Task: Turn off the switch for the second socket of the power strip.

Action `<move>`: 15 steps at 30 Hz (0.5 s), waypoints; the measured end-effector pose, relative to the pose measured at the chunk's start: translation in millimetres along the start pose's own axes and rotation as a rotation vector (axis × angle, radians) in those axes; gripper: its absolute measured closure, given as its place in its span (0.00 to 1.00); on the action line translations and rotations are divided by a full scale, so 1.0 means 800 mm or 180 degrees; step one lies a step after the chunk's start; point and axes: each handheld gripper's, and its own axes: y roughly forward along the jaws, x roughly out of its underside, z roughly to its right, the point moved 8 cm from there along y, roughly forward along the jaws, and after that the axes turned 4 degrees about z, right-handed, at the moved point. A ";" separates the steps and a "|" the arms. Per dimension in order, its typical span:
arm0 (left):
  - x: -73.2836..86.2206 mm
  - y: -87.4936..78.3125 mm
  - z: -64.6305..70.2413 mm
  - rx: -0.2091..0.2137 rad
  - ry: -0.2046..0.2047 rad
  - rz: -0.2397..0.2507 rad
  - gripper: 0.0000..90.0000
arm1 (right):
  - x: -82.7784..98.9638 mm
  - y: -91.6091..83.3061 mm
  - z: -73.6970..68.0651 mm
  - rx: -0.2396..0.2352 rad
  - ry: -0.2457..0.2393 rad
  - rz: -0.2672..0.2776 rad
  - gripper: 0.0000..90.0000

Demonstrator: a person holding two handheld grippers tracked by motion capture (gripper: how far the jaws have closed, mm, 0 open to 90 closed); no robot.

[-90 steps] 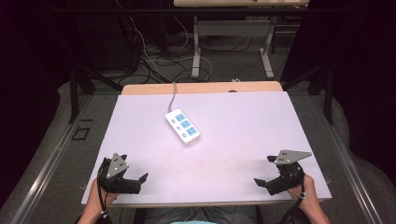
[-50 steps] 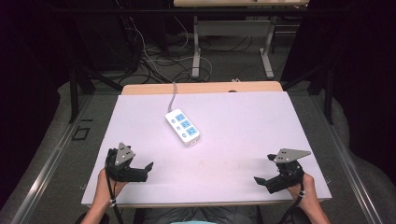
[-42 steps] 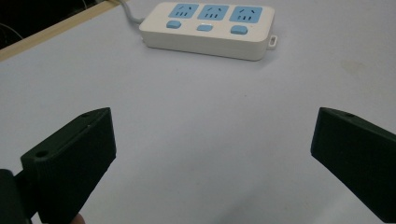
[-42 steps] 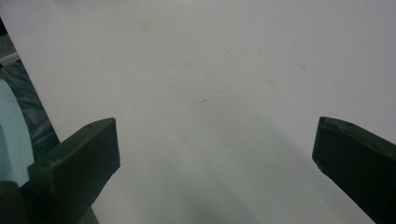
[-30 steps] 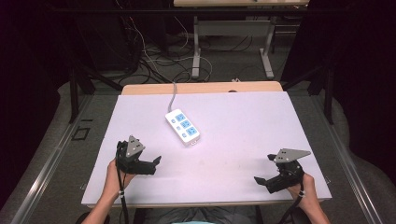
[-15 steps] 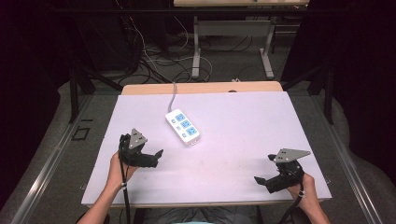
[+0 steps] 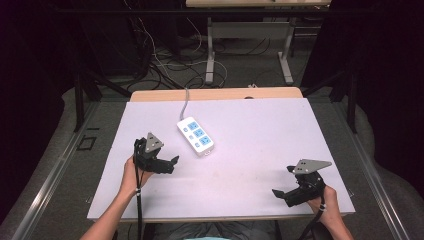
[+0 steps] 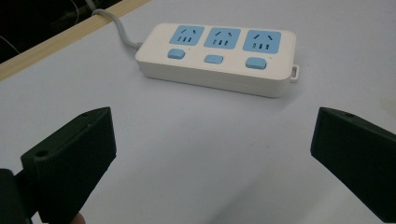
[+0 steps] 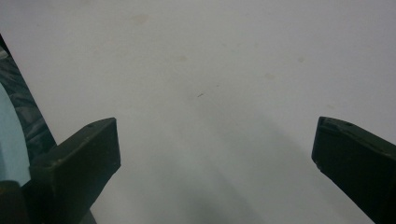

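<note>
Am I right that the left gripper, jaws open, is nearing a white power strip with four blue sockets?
Not quite: the power strip has three blue sockets, not four, as the left gripper view shows. The rest holds: the left gripper has its jaws open, short of the strip.

The power strip [image 8: 217,56] looks like smooth, slightly glossy cream plastic with matt blue socket faces and buttons; its grey cord [image 8: 122,28] seems rubbery. The table [image 7: 260,145] has a matt, pale lilac top, faintly stained, with a bare wood edge at the upper middle. Left gripper [image 8: 212,154] jaws are dull black plastic.
</note>
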 end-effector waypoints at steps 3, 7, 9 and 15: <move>-0.002 0.007 -0.004 -0.0010 0.0032 -0.0007 0.00 | 0.000 0.000 0.000 0.0007 -0.0002 0.0000 0.01; -0.005 0.012 -0.004 0.0004 0.0058 -0.0016 0.00 | 0.000 -0.001 0.000 0.0005 -0.0042 0.0000 0.01; -0.008 0.015 -0.004 0.0021 0.0056 -0.0006 0.00 | 0.000 -0.001 0.001 0.0011 -0.0051 -0.0004 0.01; -0.016 0.022 -0.005 0.0048 0.0000 0.0018 0.00 | 0.000 0.000 0.000 0.0016 -0.0027 -0.0012 0.01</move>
